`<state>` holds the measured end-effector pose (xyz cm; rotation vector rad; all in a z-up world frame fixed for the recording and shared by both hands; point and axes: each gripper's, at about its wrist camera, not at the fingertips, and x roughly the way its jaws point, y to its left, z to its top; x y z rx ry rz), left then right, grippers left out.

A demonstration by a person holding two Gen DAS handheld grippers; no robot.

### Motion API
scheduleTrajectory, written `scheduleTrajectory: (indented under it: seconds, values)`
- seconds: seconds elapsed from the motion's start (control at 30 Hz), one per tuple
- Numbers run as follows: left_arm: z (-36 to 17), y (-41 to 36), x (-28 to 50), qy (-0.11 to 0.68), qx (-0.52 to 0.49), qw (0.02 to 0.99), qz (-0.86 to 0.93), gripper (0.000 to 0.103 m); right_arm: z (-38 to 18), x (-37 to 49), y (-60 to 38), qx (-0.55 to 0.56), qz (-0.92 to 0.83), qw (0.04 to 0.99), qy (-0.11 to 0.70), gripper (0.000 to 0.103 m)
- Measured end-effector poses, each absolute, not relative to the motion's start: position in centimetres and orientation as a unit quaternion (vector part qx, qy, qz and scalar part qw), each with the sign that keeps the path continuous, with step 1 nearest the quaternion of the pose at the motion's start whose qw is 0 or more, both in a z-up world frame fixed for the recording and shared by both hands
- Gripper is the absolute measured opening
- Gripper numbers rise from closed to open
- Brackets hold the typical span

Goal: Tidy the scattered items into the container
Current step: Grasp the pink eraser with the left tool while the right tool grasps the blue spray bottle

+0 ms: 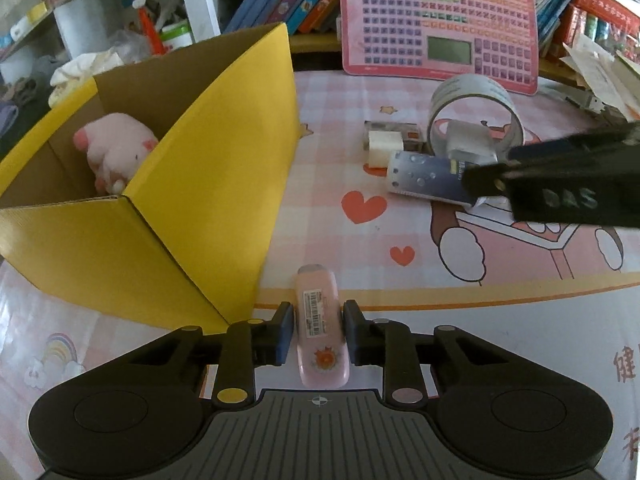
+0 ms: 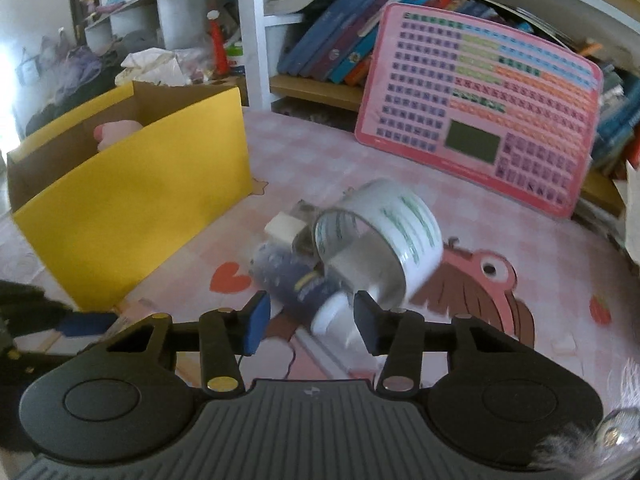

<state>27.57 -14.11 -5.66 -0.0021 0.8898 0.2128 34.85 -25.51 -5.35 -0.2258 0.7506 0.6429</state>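
Note:
A yellow cardboard box (image 1: 208, 168) stands at the left with a pink plush pig (image 1: 116, 152) inside; the box also shows in the right wrist view (image 2: 132, 200). My left gripper (image 1: 318, 330) is shut on a pink tube (image 1: 320, 328) with a barcode label, just right of the box's near corner. My right gripper (image 2: 310, 320) is open, its fingers around the white cap end of a dark blue tube (image 2: 298, 284), also seen in the left wrist view (image 1: 430, 178). A tape roll (image 2: 380, 240) stands on edge behind it, beside a small white block (image 2: 286, 228).
A pink keypad board (image 2: 480, 104) leans against bookshelves at the back. A small dark packet (image 1: 394, 132) lies behind the white block (image 1: 384, 148). Papers and books are piled at the far right (image 1: 600, 72). The table has a pink cartoon cloth (image 1: 500, 256).

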Motion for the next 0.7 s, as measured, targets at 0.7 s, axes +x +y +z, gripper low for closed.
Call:
scheduleTrajectory:
  seconds: [0.7]
  values:
    - [-5.8, -14.6, 25.4, 0.478, 0.002, 0.879, 0.006, 0.024, -7.7, 38.1, -22.2, -0.176, 0.379, 0.814, 0.404, 0.044]
